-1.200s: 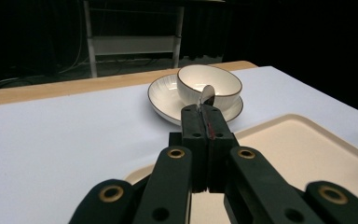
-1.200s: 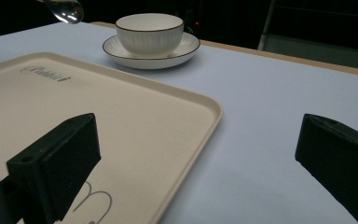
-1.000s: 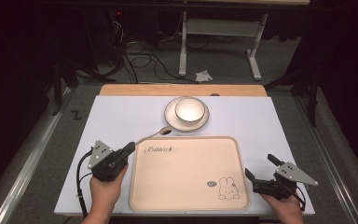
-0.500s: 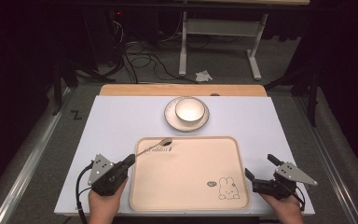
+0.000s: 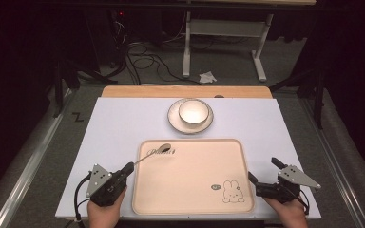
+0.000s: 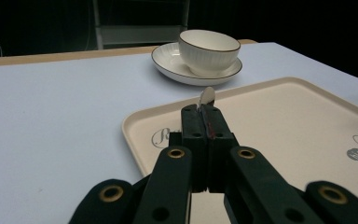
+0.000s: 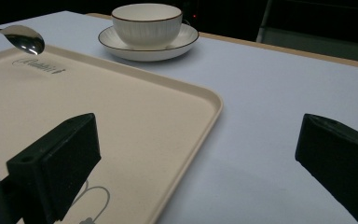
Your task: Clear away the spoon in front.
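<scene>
High view is showing the left hand-held gripper (image 5: pixel 129 167) clenching a slim silver metal spoon (image 5: pixel 155 152) by its handle, hovering its bowl over the cream rectangular plastic tray (image 5: pixel 190 199), seemingly for setting it down there.

spoon (image 5: pixel 154 152) | silver, slim handle | held aloft, bowl over cream tray's (image 5: pixel 190 199) far-left corner

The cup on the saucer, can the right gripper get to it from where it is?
Probably yes. The right gripper is open and empty beside the tray, and only bare table lies between it and the cup. The left gripper, holding the spoon, is on the other side.
</scene>
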`<state>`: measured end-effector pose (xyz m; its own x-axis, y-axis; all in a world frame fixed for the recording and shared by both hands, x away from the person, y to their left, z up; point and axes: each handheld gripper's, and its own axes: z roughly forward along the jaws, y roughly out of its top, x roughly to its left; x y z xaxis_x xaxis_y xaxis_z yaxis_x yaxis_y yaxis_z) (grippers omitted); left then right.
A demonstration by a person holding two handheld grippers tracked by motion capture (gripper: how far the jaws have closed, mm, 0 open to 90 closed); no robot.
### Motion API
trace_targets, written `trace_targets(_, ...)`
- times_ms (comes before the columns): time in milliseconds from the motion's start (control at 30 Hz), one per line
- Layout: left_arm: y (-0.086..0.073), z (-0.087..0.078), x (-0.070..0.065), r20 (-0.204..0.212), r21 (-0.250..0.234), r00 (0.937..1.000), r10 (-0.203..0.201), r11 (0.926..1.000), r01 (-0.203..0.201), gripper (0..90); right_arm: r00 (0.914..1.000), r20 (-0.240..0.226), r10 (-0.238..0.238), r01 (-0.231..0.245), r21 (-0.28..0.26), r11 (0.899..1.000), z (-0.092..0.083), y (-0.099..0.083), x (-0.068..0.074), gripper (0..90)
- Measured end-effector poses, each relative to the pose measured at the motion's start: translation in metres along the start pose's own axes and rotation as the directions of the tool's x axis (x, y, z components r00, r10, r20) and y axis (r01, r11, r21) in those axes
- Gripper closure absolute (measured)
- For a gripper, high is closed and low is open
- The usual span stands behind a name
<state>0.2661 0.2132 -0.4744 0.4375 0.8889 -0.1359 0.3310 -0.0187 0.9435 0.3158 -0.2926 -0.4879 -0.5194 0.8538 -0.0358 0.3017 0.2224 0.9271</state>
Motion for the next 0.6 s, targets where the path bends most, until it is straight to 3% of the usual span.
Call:
trace_targets(300,-0.0051,0.0019,0.0012,-0.026,0.017,0.9995,0.019,0.9997,-0.019,89.7,0.9999,-0.001,-0.011,0.011,0.001,1.0,0.0016,0.0005,0.0007,0.5)
trace_targets(600,-0.0085,0.0034,0.0047,-0.05,0.028,0.9987,0.006,0.9996,-0.004,89.7,0.9998,-0.004,-0.018,0.018,-0.001,1.0,0.0022,0.0012,0.0021,0.5)
